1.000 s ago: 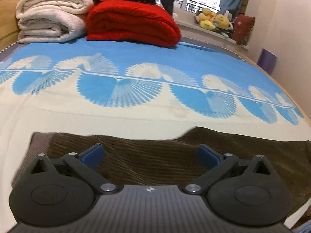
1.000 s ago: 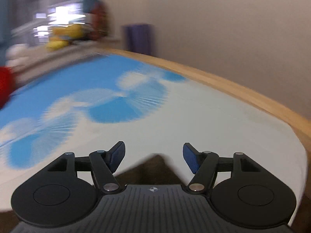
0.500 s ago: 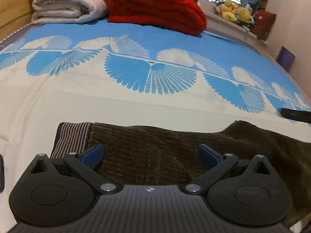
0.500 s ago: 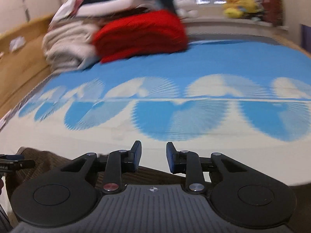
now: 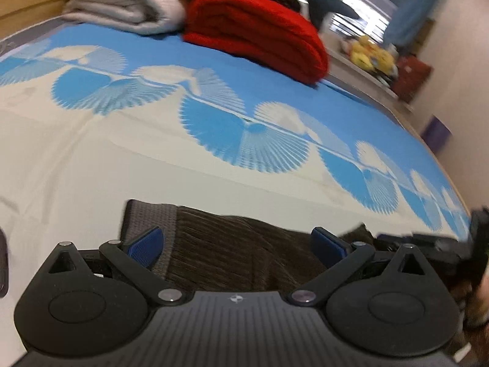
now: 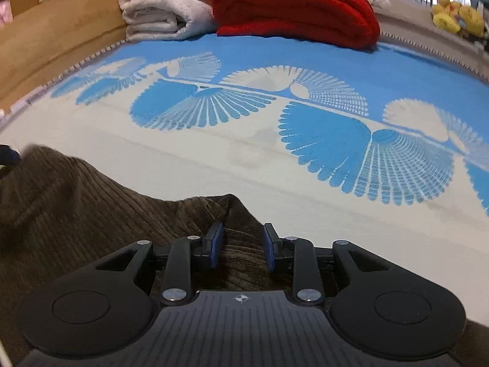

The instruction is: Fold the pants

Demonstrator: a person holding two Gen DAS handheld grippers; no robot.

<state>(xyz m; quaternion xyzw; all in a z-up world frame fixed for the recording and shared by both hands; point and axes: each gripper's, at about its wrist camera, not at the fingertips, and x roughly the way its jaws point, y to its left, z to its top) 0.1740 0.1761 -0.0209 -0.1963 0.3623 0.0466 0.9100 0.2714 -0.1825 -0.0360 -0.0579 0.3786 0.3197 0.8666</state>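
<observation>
Brown corduroy pants (image 5: 232, 250) lie on the bed, their striped grey waistband (image 5: 146, 220) at the left in the left wrist view. My left gripper (image 5: 237, 246) is open wide and low over the waist end. In the right wrist view the pants (image 6: 76, 211) rise in a bunched fold. My right gripper (image 6: 241, 244) is partly closed, its blue pads on either side of a ridge of the cloth; a gap shows on both sides. The right gripper also shows at the right edge of the left wrist view (image 5: 434, 244).
The bed has a cream and blue fan-pattern cover (image 6: 305, 128). A folded red blanket (image 6: 293, 6) and white blankets (image 6: 165, 9) are stacked at the far end. Yellow plush toys (image 5: 369, 55) sit on a sill. A wooden frame (image 6: 45, 39) runs along the left side.
My right gripper has swung left over the pants and narrowed its jaws around a fold. My left gripper has shifted toward the waistband and stayed open.
</observation>
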